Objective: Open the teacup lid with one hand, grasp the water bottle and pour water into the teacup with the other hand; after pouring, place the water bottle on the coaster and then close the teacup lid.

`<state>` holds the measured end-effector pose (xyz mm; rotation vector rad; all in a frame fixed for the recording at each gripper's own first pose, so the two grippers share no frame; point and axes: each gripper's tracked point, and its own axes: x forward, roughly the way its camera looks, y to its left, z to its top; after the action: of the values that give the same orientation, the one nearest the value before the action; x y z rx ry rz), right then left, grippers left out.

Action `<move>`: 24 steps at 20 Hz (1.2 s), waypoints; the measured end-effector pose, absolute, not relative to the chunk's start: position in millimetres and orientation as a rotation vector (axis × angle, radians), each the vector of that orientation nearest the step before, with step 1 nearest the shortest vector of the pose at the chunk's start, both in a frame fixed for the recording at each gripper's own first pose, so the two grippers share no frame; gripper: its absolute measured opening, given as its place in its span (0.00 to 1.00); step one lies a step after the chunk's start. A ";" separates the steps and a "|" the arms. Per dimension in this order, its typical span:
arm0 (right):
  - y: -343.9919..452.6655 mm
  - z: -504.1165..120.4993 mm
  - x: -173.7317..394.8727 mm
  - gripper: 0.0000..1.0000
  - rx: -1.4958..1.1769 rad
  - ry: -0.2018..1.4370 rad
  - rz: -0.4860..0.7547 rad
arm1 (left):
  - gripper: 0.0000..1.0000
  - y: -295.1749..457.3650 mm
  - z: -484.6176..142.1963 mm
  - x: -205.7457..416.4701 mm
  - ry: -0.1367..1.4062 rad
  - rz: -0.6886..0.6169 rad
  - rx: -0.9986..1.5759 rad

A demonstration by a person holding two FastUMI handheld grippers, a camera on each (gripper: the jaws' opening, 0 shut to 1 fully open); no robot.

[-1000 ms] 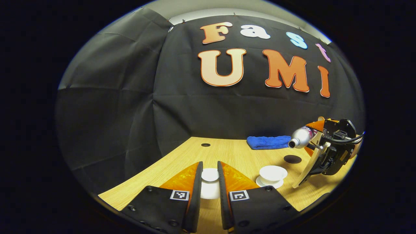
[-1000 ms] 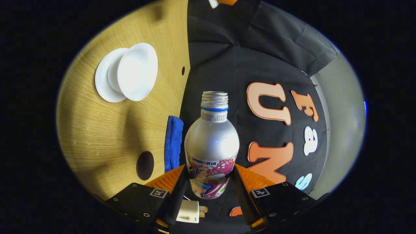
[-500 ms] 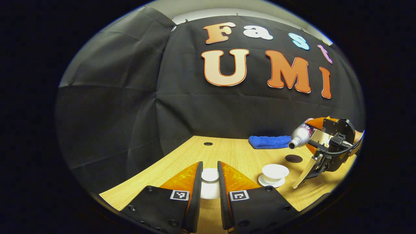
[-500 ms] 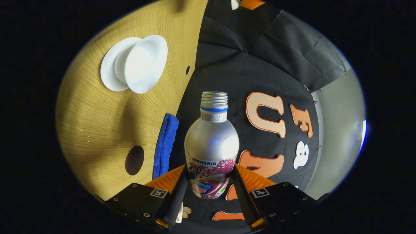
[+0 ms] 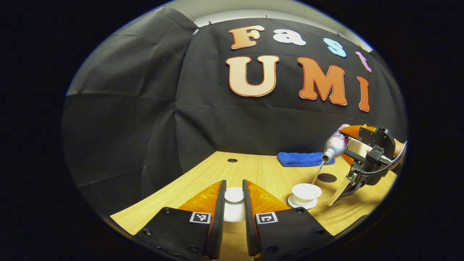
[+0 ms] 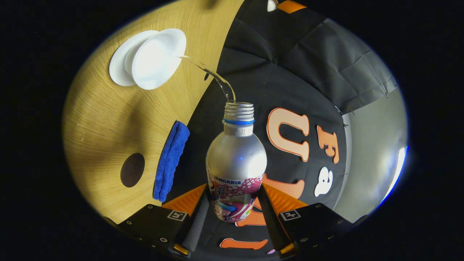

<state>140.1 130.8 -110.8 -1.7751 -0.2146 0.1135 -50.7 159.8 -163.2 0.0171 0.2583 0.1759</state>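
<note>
Right gripper (image 6: 233, 210) clamps tilted bottle (image 6: 236, 163); water streams into open cup (image 6: 157, 59). Left gripper (image 5: 234, 206) pinches lid (image 5: 234, 195) above table (image 5: 253, 170).

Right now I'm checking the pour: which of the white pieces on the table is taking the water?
The open teacup on its saucer, under the tilted water bottle; the stream runs into it. The lid sits apart in the left claw.

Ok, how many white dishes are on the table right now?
2: a teacup catching the water, and the saucer directly under it. A white lid sits clamped in the left gripper, off the cup.
</note>
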 end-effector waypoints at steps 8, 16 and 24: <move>127.8 -89.2 146.4 0.77 -1.826 -0.275 0.079 | 0.31 159.5 -164.7 -49.7 0.258 0.170 0.010; 131.4 -71.9 149.2 0.77 -1.875 -0.346 0.054 | 0.31 158.9 -165.5 -49.1 0.262 0.162 0.012; 132.4 -81.7 154.3 0.77 -1.944 -0.347 0.074 | 0.31 158.0 -168.1 -48.4 0.275 0.157 0.023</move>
<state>154.3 132.4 -81.7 -1.9444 -0.3466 0.0742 -48.4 158.0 -168.1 0.0226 0.2745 0.1569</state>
